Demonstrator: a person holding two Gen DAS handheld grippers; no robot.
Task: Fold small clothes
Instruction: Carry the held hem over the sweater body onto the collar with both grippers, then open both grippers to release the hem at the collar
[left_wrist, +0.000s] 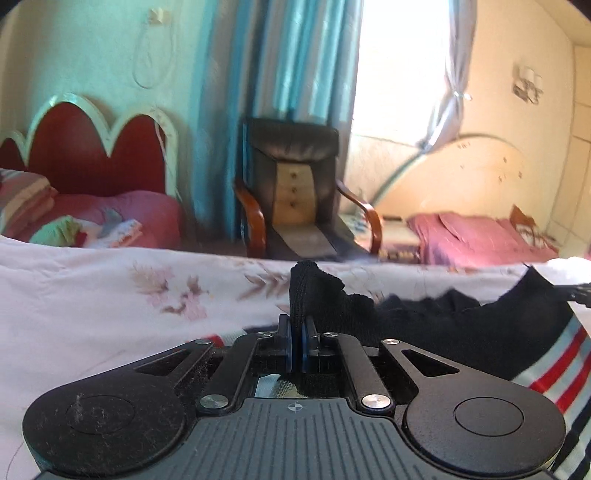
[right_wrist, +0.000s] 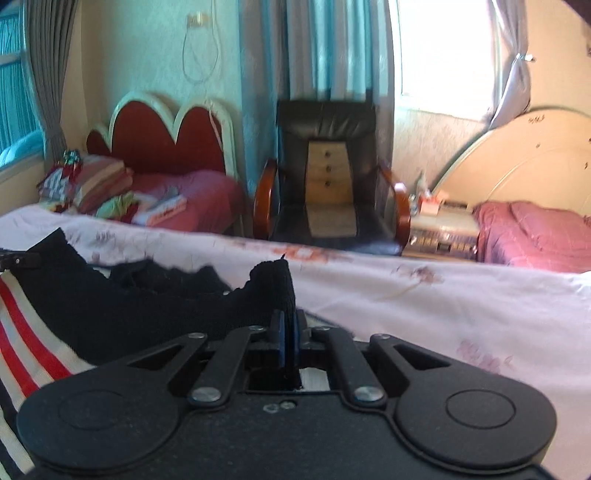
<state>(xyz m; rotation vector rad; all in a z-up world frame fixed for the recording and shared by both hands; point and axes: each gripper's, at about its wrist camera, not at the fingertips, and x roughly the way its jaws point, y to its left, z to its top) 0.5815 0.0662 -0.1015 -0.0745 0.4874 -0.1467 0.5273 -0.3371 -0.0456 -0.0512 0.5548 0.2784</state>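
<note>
Left wrist view: left gripper (left_wrist: 295, 326) pinches the black garment (left_wrist: 461, 325); right gripper (right_wrist: 287, 325) pinches its other corner above the bedsheet (right_wrist: 443, 302).

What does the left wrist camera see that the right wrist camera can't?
Only the left wrist view shows the left tool pinching the black garment. Only the right wrist view shows the right tool pinching it, plus a grey curtain. Both show the garment's red and white stripes, the floral sheet and the black armchair.

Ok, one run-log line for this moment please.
left tool: shut on black garment | right tool: shut on black garment | garment: spans both, over floral bedsheet
</note>
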